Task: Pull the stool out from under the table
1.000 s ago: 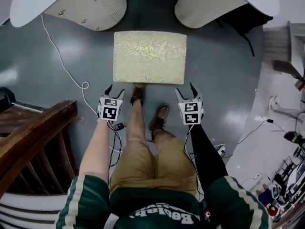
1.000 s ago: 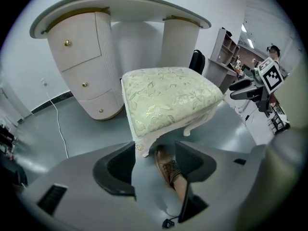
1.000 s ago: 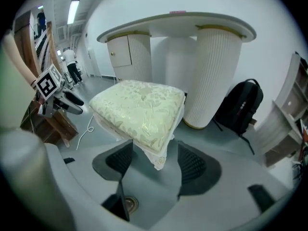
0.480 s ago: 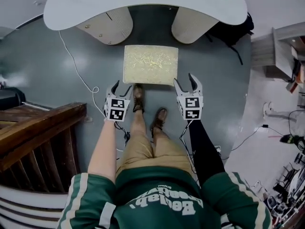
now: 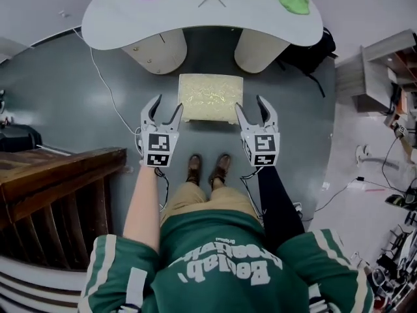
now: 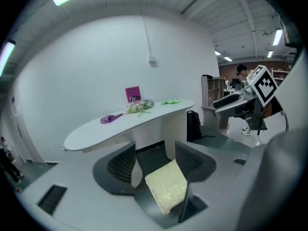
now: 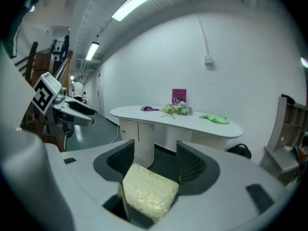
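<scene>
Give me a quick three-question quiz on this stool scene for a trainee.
1. True or false: the stool stands fully under the table.
2. In the head view, the green cloth lies toward which end of the table? A the picture's left, B the picture's right, C the middle.
3. Fill in: the left gripper has its jaws ____.
Key: 1 false, it stands out in front; 2 B; 3 open, holding nothing.
</scene>
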